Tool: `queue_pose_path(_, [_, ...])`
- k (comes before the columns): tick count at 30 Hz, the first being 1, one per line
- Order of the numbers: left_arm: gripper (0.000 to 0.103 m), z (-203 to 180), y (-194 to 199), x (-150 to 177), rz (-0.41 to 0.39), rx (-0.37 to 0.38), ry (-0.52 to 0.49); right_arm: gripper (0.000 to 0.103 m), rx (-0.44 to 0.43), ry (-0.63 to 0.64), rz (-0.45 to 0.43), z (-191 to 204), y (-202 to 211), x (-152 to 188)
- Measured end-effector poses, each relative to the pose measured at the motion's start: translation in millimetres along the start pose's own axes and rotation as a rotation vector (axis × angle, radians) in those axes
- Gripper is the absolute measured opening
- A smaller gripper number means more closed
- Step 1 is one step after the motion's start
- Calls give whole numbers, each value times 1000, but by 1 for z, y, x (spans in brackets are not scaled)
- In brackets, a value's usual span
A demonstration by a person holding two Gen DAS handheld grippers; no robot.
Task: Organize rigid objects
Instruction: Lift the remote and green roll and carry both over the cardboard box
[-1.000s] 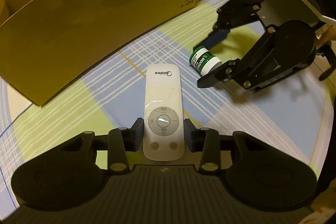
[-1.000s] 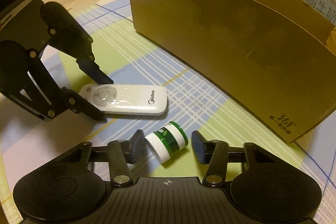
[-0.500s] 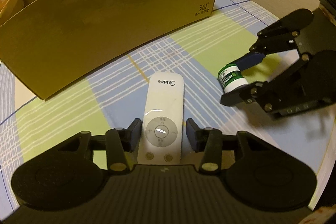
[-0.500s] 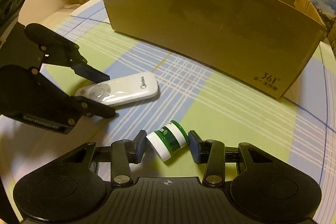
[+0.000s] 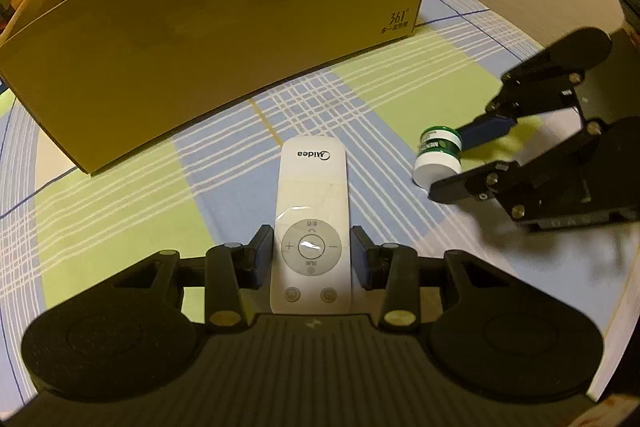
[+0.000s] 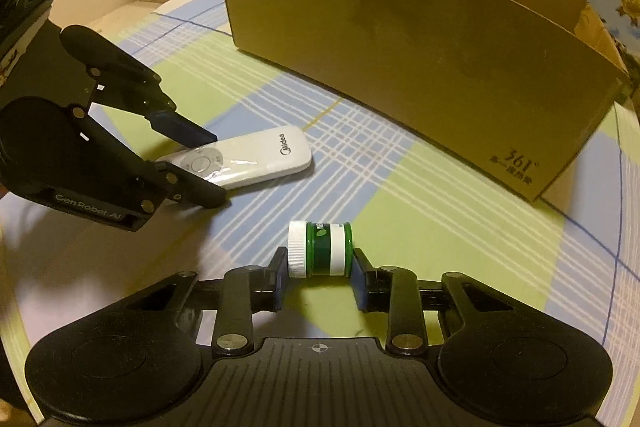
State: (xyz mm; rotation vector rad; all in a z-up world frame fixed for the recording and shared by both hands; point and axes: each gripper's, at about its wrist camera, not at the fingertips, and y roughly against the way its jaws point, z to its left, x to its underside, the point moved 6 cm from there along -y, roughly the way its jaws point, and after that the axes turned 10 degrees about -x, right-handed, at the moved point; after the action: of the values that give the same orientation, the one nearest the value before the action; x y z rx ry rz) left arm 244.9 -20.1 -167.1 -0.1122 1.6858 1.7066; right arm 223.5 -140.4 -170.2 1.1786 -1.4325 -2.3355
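On worktop (image 5: 120, 211): remote (image 5: 311, 211) and jar (image 6: 320, 249) lie on the checked cloth, box (image 6: 420, 39) behind them, likely the place where they go.
Left tool (image 5: 312, 253): fingers on both sides of the remote's button end; I cannot tell if they press it.
Right tool (image 6: 320, 269): clenched on the jar, cap to base, so it cannot roll.
Change: right jaws have just been closing; the jar, slanted before, is now square between them. Left tool unchanged.
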Motion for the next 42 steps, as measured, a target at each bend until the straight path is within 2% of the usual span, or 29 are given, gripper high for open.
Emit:
queue_pose_path(9, [35, -7, 11, 12, 5, -27, 74, 28, 39, -179, -82, 10, 22, 7])
queue_pose_path(16, [35, -10, 39, 17, -7, -36, 125, 28, 59, -264, -147, 27, 52, 12])
queue_pose_path(34, [35, -25, 128, 19, -88, -71, 219, 28, 110, -318, -234, 62, 116, 14])
queue_pose_path(42, [35, -29, 150, 23, -112, -93, 241, 28, 134, -326, -259, 70, 135, 17])
